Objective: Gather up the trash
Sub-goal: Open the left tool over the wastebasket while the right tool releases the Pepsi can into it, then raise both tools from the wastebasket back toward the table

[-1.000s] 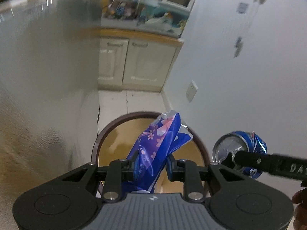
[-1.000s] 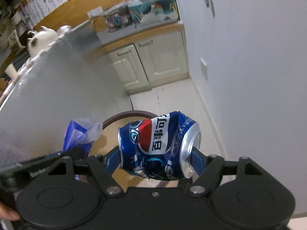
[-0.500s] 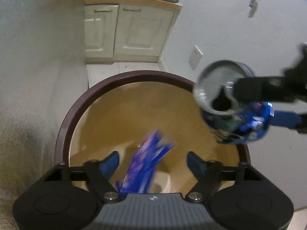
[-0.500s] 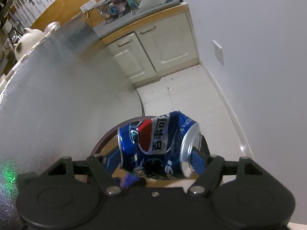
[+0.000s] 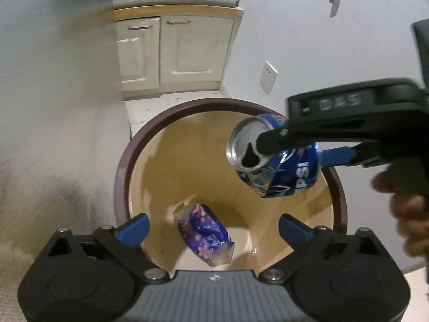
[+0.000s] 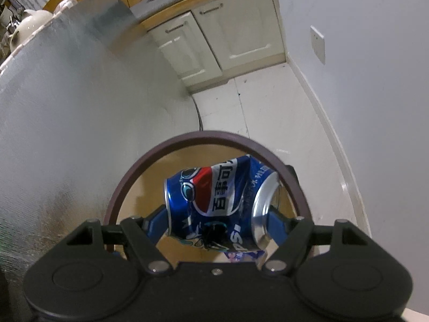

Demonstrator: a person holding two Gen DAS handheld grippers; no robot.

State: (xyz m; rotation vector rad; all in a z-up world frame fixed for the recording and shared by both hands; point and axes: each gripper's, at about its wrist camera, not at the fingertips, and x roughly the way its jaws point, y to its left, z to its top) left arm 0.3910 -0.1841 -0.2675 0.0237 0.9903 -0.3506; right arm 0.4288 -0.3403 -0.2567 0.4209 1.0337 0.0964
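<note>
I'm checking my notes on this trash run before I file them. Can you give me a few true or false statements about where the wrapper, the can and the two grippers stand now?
1. The blue flowered wrapper lies at the bottom of the bin. True.
2. The left gripper is clamped on the wrapper. False: its jaws have just been opening and stand wide, with nothing between them.
3. The right gripper holds the crushed blue can over the bin. True.
4. The can already lies in the bin. False: it is gripped above the opening.
</note>
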